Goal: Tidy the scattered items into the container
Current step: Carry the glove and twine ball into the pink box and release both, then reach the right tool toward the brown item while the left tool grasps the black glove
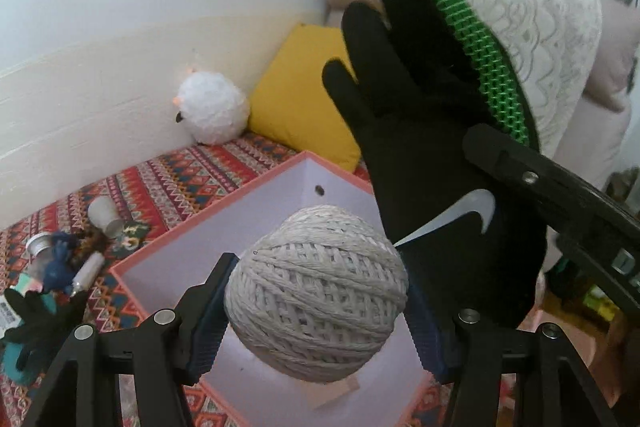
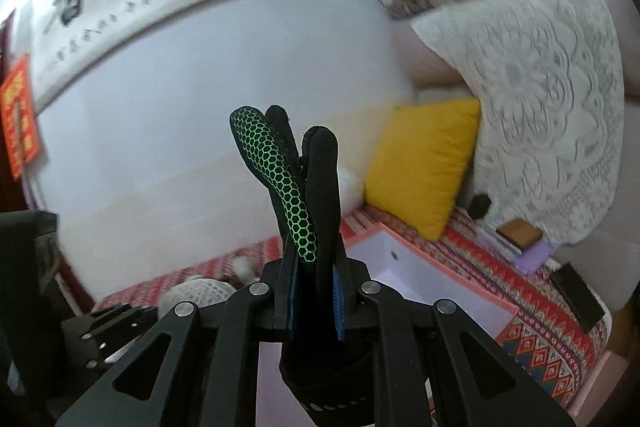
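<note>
Left gripper [image 1: 316, 311] clamps the twine ball [image 1: 316, 295] over the pink box [image 1: 280, 187]; right gripper [image 2: 314, 299] pinches a black glove [image 2: 308, 195] beside it.

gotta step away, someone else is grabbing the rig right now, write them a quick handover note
Left gripper: shut on the ball of twine, held above the pink box.
Right gripper: shut on the black glove with green mesh, fingers up, in the air to the right of the twine.
Done: both items lifted; neither is in the box, whose visible part looks empty.
Left: release the twine and glove into the box, then collect the pile on the patterned cloth left of it: small cup, metal tin, blue toy, tube, another black glove.
</note>
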Available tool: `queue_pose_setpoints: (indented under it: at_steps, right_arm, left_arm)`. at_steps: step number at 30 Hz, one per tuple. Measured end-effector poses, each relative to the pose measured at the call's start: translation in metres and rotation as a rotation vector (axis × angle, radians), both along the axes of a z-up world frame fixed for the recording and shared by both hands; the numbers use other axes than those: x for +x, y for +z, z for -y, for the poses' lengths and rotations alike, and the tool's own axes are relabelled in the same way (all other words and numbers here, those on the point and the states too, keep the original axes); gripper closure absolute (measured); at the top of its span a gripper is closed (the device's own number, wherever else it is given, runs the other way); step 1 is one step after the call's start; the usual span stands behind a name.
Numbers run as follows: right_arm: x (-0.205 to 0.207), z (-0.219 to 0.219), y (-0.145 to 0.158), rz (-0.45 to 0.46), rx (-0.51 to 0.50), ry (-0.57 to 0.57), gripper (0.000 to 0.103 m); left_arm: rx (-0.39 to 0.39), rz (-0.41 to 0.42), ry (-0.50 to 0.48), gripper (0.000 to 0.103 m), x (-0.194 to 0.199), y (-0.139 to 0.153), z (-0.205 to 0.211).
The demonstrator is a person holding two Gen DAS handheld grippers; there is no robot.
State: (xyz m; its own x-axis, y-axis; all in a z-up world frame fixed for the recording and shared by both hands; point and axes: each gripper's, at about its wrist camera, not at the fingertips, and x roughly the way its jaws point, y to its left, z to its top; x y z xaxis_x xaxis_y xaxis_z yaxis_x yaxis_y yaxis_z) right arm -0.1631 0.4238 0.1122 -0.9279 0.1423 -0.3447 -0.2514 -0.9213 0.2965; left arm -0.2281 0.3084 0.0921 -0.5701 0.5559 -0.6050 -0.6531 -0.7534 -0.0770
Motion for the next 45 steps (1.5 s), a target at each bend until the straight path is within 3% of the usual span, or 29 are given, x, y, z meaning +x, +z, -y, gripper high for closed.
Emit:
queue_pose_setpoints:
  at_steps: [2, 4, 6, 8, 10, 17, 25, 28, 31, 35, 38, 45]
  right_arm:
    - [-0.020, -0.013, -0.018, 0.036, -0.015, -0.001, 0.089]
    - [-0.040, -0.026, -0.038, 0.091, -0.020, -0.008, 0.076]
    - [-0.048, -0.030, -0.049, 0.148, -0.004, -0.061, 0.026]
    - [-0.046, -0.029, -0.050, 0.160, 0.012, -0.089, 0.019]
    - [-0.040, -0.026, -0.045, 0.152, 0.029, -0.088, 0.019]
    - [-0.012, 0.023, -0.022, 0.189, 0.127, -0.130, 0.016]
    - [0.026, 0.152, -0.011, 0.140, 0.202, 0.111, 0.016]
    - [0.028, 0.198, -0.035, 0.185, 0.209, 0.210, 0.016]
    - [0.013, 0.239, -0.075, 0.311, 0.255, 0.268, 0.017]
    - [-0.009, 0.276, -0.116, 0.442, 0.299, 0.325, 0.030]
    - [-0.029, 0.285, -0.143, 0.511, 0.300, 0.351, 0.047]
    - [-0.077, 0.276, -0.192, 0.625, 0.177, 0.351, 0.046]
  left_arm:
    - [-0.038, 0.007, 0.023, 0.036, -0.011, -0.016, -0.009]
    - [-0.087, 0.009, 0.050, 0.034, -0.019, -0.030, -0.016]
    - [-0.119, 0.009, 0.074, 0.025, -0.024, -0.040, -0.016]
    - [-0.111, 0.002, 0.091, 0.014, -0.025, -0.041, -0.007]
    - [-0.094, -0.021, 0.114, 0.009, -0.021, -0.034, 0.005]
    - [-0.068, -0.088, 0.192, 0.007, 0.012, -0.006, 0.074]
    - [-0.077, -0.098, 0.374, 0.003, 0.069, -0.005, 0.209]
    - [-0.088, -0.077, 0.459, 0.003, 0.086, -0.020, 0.259]
    - [-0.101, -0.026, 0.527, 0.003, 0.094, -0.045, 0.302]
    - [-0.124, 0.042, 0.561, 0.003, 0.086, -0.078, 0.334]
    - [-0.135, 0.060, 0.549, 0.003, 0.068, -0.087, 0.340]
    - [-0.133, 0.087, 0.470, 0.003, -0.004, -0.086, 0.322]
